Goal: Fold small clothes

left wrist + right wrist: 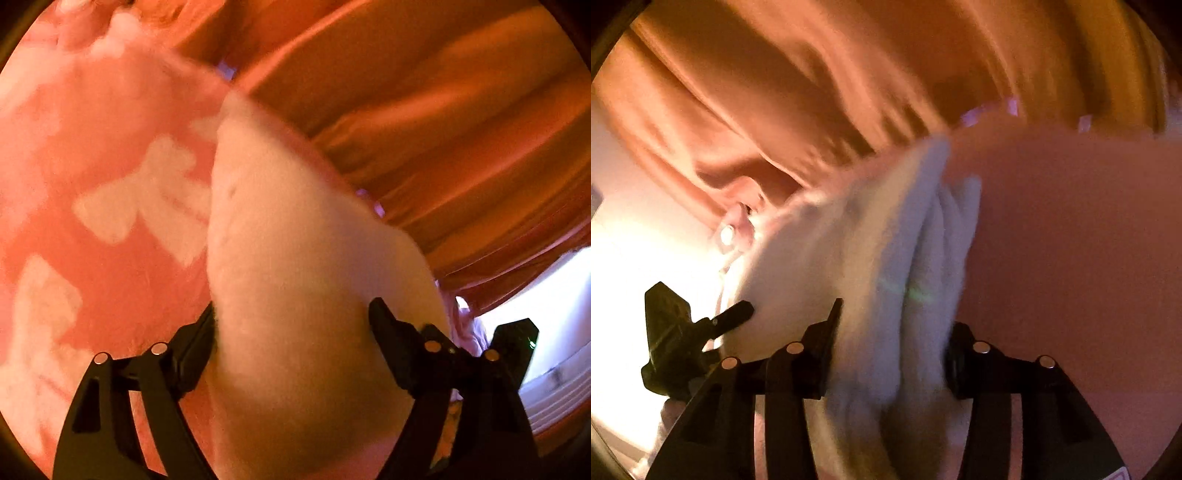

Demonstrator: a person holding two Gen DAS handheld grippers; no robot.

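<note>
An orange curtain [443,110] hangs in folds across the upper right of the left wrist view and across the top of the right wrist view. In front of it the fleece garment [295,277], pink with white bows on one face and cream on the other, is held up in the air and fills the left and middle of the left view; in the right view it runs from the middle to the right edge. No bed or other resting surface can be made out in these blurred pictures.

The left hand-held gripper [291,325] is clamped on a thick cream fold at the bottom centre of its frame. The right hand-held gripper [892,328] pinches a bunched cream edge at the bottom centre of its own frame.

Judging by this, the garment is being lifted and spread for a fold. It should go well if both grips stay firm, the held edge is pulled level and taut between them, and the cloth is lowered evenly without twisting.
</note>
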